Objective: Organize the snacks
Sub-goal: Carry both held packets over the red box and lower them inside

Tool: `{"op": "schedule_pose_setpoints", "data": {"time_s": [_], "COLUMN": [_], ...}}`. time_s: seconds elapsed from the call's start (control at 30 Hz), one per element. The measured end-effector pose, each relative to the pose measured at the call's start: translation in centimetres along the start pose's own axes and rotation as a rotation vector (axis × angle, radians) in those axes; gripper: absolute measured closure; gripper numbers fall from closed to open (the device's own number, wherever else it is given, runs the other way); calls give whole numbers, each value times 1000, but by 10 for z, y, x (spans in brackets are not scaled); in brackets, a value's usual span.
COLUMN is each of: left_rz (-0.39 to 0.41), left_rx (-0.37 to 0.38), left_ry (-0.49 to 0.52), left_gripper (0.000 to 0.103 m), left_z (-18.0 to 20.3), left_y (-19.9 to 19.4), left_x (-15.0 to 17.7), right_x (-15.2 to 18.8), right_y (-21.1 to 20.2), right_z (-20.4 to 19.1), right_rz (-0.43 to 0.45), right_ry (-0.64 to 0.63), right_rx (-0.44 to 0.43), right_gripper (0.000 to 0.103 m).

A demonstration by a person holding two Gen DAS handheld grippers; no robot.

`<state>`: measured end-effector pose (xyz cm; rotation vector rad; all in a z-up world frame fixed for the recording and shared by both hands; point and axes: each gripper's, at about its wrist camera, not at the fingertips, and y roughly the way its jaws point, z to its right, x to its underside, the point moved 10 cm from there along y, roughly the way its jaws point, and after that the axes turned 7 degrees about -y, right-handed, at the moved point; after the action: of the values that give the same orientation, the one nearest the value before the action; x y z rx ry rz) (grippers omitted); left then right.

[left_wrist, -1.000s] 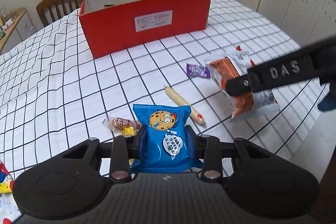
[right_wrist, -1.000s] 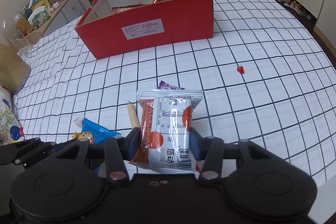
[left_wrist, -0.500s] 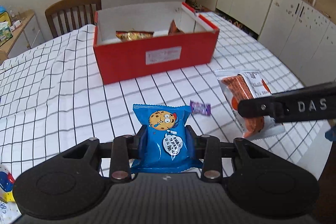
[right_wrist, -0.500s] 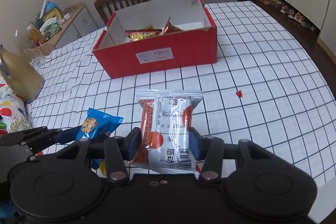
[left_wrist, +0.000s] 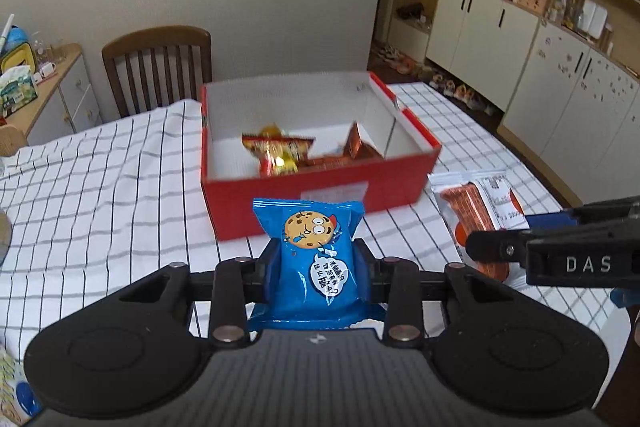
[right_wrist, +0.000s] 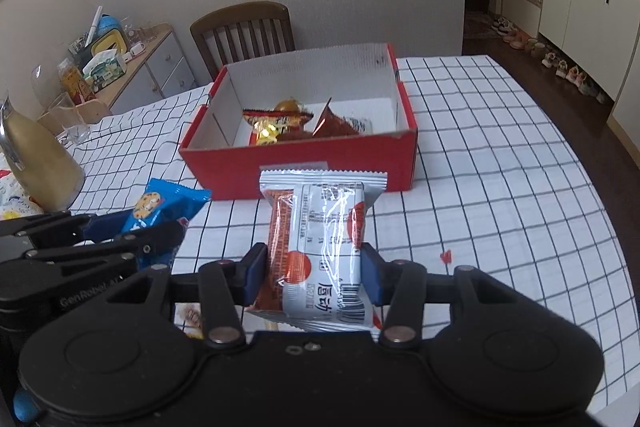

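Your left tool: clamped on a blue cookie packet, held above the checked desk. Ahead: open red box holding a red-and-gold snack bag. To your right: your right tool gripping an orange-and-clear wafer packet.

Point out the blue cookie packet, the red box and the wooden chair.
blue cookie packet [left_wrist: 310, 247]: left wrist view, printed front.
red box [right_wrist: 320, 157]: right wrist view, near outer wall.
wooden chair [right_wrist: 244, 37]: right wrist view, slatted backrest.
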<state>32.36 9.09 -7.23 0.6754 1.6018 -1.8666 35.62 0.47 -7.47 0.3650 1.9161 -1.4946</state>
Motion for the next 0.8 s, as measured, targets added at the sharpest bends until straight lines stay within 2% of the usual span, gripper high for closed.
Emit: {"op": "schedule_pose_setpoints", "data": {"time_s": [0.4, 0.8], "left_rz": [44, 37], "left_rx": [-27, -52], "left_ry": [10, -14], "left_gripper": [67, 67], "left_z": [5, 6], "left_y": [25, 64], "left_x": [-58, -105], "right_x": [-51, -97], "right_y": [12, 43], "right_z": [15, 28], "right_rz": [44, 48], "right_ry": [-39, -77], "right_rx": [9, 10], "right_gripper": [56, 56]}}
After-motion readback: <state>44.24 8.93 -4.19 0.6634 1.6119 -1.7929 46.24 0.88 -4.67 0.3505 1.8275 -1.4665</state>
